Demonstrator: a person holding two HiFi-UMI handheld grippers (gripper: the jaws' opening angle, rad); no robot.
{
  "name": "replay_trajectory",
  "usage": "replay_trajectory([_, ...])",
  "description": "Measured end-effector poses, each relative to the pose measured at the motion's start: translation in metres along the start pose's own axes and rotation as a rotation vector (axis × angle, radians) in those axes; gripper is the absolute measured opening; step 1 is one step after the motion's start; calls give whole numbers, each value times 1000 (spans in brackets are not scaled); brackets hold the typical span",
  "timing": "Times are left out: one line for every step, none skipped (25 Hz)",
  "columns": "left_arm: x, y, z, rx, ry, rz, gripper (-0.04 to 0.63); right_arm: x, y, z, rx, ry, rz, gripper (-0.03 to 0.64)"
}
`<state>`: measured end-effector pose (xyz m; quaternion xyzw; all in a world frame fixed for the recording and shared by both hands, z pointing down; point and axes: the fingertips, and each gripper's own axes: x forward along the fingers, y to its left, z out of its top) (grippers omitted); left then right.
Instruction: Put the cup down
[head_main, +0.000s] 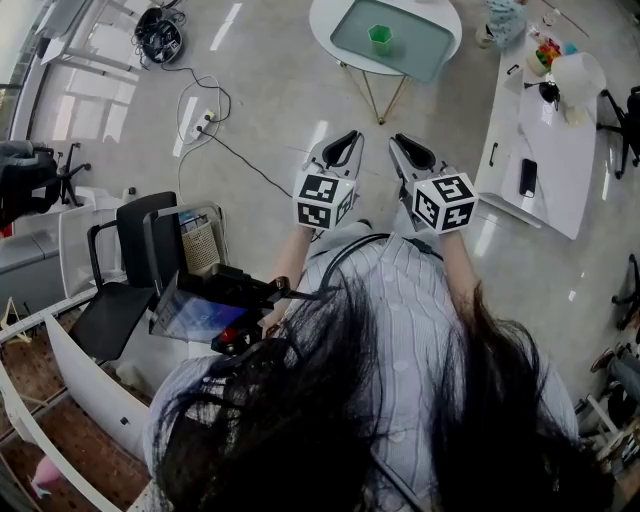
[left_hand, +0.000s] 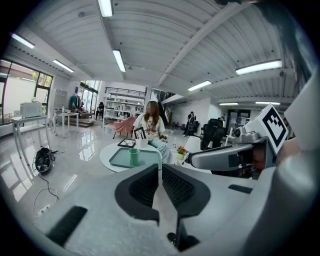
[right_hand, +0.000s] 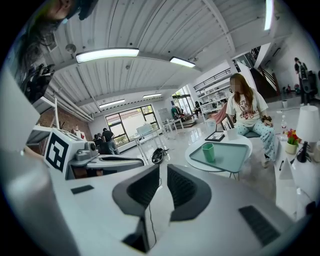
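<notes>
A green cup (head_main: 380, 38) stands upright on a teal tray (head_main: 420, 55) on a round white table, well ahead of both grippers. The left gripper view has the cup (left_hand: 133, 156) just above its jaws; in the right gripper view the cup (right_hand: 208, 152) is up and to the right. My left gripper (head_main: 347, 138) and right gripper (head_main: 403, 144) are held side by side in the air over the floor, pointing at the table. In their own views the left gripper (left_hand: 160, 168) and the right gripper (right_hand: 163, 169) are shut, with nothing between the jaws.
A person (left_hand: 150, 125) sits behind the round table (head_main: 330, 20). A long white desk (head_main: 550, 140) with small items runs along the right. Cables (head_main: 200, 110) lie on the floor at the left, and a black chair (head_main: 130, 260) stands nearer me.
</notes>
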<state>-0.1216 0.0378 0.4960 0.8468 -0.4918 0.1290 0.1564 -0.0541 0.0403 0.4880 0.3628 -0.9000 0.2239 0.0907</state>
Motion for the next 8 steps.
replay_trajectory([1, 0, 0, 0, 1, 0, 26, 0, -1, 0, 4, 0, 1, 67])
replay_trajectory([1, 0, 0, 0, 3, 1, 26, 0, -2, 0, 7, -1, 1, 67])
replay_trajectory([3, -1, 0, 1, 5, 0, 26, 0, -4, 0, 9, -1, 0, 67])
replay_trajectory([5, -1, 0, 2, 6, 0, 26, 0, -6, 0, 10, 0, -1, 67])
replay_trajectory([6, -1, 0, 3, 7, 0, 26, 0, -8, 0, 10, 0, -2, 67])
replay_trajectory([8, -1, 1, 3, 8, 0, 26, 0, -10, 1, 10, -1, -3, 67])
replay_trajectory([10, -1, 2, 4, 9, 0, 26, 0, -11, 2, 11, -1, -3, 67])
replay_trajectory([11, -1, 2, 4, 9, 0, 26, 0, -13, 3, 12, -1, -3, 67])
